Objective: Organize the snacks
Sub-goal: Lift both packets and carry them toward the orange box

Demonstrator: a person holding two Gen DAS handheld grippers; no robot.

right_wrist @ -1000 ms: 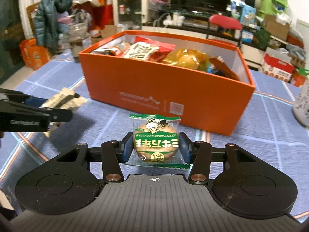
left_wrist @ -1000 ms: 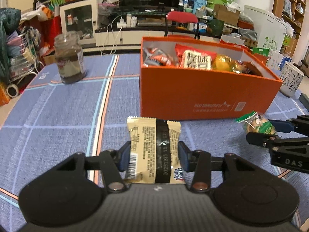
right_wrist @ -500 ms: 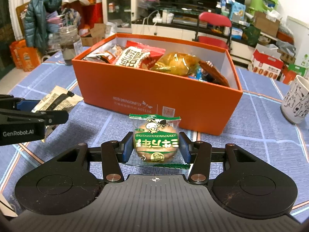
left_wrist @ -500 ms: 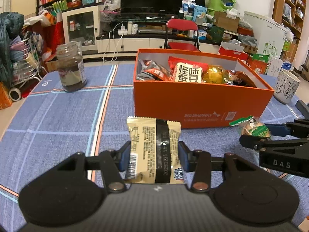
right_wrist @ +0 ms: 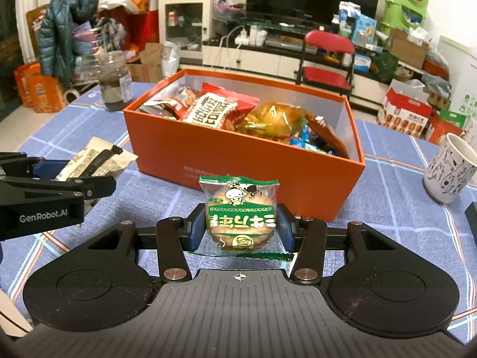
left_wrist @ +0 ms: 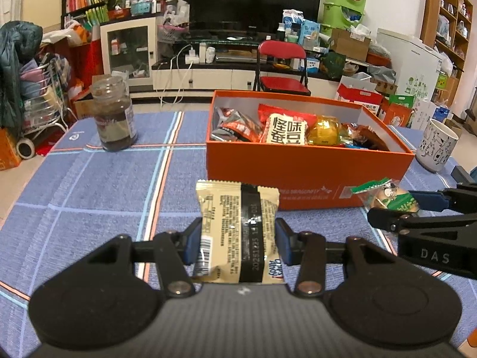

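The left gripper [left_wrist: 237,240] is clenched on a beige snack packet [left_wrist: 238,232] with a black band, its blue pads pressing the packet's two sides. The right gripper [right_wrist: 241,229] grasps a green-labelled round biscuit pack [right_wrist: 241,214] in the same way. Both packets hang above the blue checked tablecloth [left_wrist: 89,185], in front of the near long wall of the orange box [left_wrist: 298,173]. The box stands toward the table's far edge and already holds several snack bags. A brown glass jar [left_wrist: 114,117] stands near the far left corner, and a white patterned mug [right_wrist: 448,173] stands beside the box's right end.
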